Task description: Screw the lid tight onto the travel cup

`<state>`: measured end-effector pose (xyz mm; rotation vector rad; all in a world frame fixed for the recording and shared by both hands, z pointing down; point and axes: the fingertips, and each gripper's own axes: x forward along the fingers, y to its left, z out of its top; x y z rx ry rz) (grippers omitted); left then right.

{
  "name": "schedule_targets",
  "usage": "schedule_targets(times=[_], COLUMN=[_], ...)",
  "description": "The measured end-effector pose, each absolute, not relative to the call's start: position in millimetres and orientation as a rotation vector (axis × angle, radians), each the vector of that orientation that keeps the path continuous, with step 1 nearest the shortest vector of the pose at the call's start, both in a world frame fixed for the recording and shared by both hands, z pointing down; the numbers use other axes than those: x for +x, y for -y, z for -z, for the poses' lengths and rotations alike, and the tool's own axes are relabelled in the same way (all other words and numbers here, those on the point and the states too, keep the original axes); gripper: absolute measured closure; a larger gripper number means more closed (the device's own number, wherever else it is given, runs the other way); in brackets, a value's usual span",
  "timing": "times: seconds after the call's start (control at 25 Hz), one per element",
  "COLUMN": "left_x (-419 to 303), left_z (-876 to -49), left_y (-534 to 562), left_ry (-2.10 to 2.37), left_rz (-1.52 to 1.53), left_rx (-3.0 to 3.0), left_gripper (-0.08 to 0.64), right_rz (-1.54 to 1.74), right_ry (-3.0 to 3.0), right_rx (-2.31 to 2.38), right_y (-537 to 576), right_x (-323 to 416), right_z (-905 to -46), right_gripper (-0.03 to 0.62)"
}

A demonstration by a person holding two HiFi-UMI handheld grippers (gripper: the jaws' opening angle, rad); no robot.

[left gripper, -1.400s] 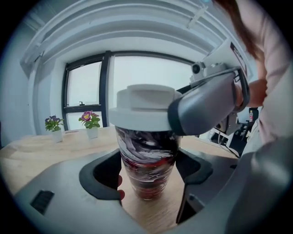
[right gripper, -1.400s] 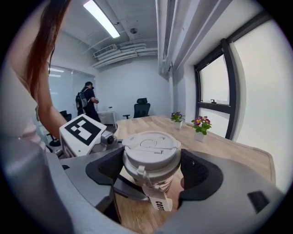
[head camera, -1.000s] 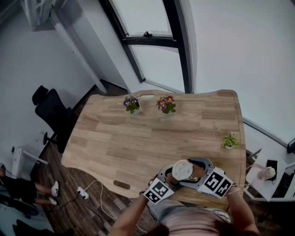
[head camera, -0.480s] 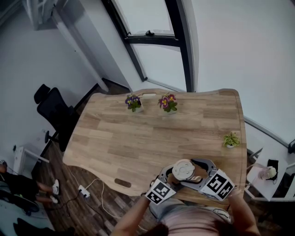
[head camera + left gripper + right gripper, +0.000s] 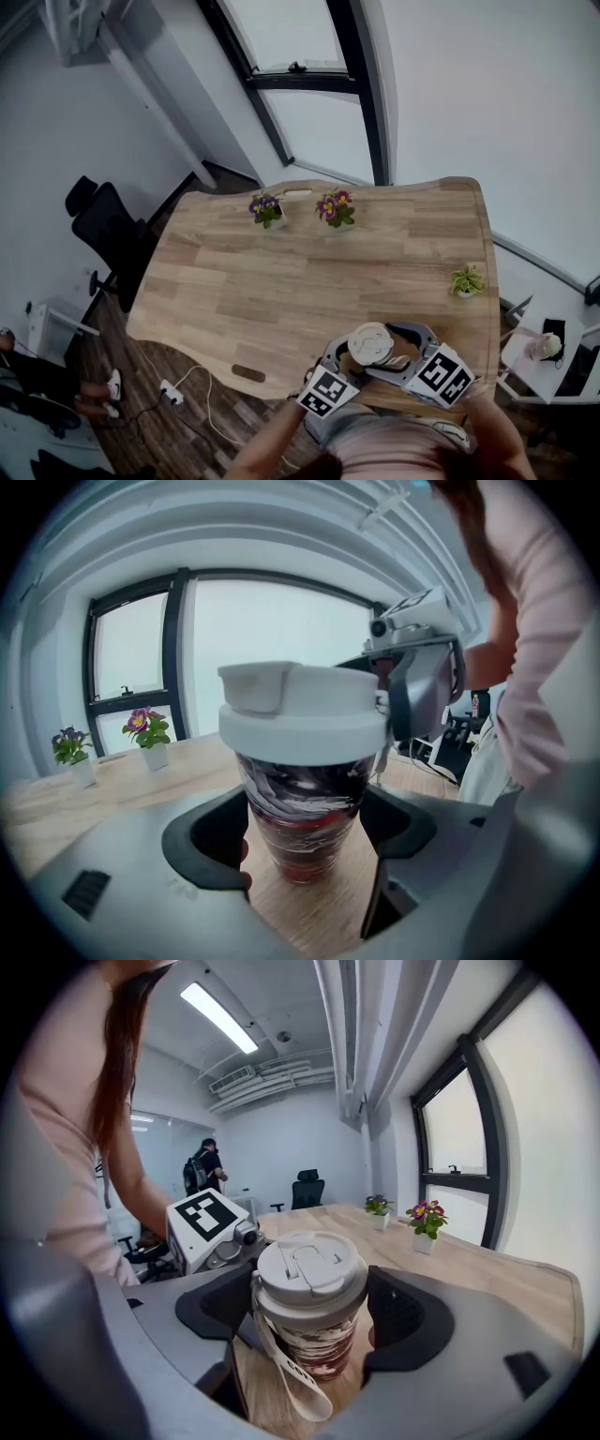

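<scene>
**Hardly shifted since a second ago: cup pinned at 6 o'clock edge**

Same spot and same grip as before. Upright near the 6 o'clock edge of the pale wood-grain table (image 5: pixel 281 281): travel cup (image 5: pixel 302 817), tapered, glossy, marbled brown and white. Capped by a matte white round lid (image 5: pixel 309 1274), with a flat looped strap (image 5: pixel 286 1372) hanging. Left gripper (image 5: pixel 305 834) closed on the cup body. Right gripper (image 5: pixel 314 1312) closed round the lid, from 3 o'clock. Bare planks toward 12 o'clock, up to the flowering pots (image 5: pixel 337 211).

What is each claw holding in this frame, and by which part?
The left claw grips the travel cup by its patterned body. The right claw grips the white lid by its sides.
</scene>
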<state>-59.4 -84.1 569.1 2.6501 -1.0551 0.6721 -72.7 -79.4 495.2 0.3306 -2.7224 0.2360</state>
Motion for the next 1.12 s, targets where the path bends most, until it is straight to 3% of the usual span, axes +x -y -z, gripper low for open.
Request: schedule_targets(times=[0.52,0.92,1.12], left_x=[-53.1,-55.9,-51.3], left_z=[-570.5,-569.0,-569.8], left_y=[75.4,80.6,78.8], left_ry=[0.853,1.188,1.056], left_rz=[-0.762,-0.686,-0.680], left_rx=[2.711,2.555,2.628], left_gripper=[0.206,0.206,0.206], right_rz=[-0.173,-0.170,-0.174], right_ry=[2.659,2.649,2.665], right_rx=[0.085,0.372,0.320], right_y=[69.3,72.9,71.8], right_x=[-66.1,-69.5,-65.7], right_z=[-504.1,-506.3,-505.8], right_gripper=[0.236,0.235,0.235])
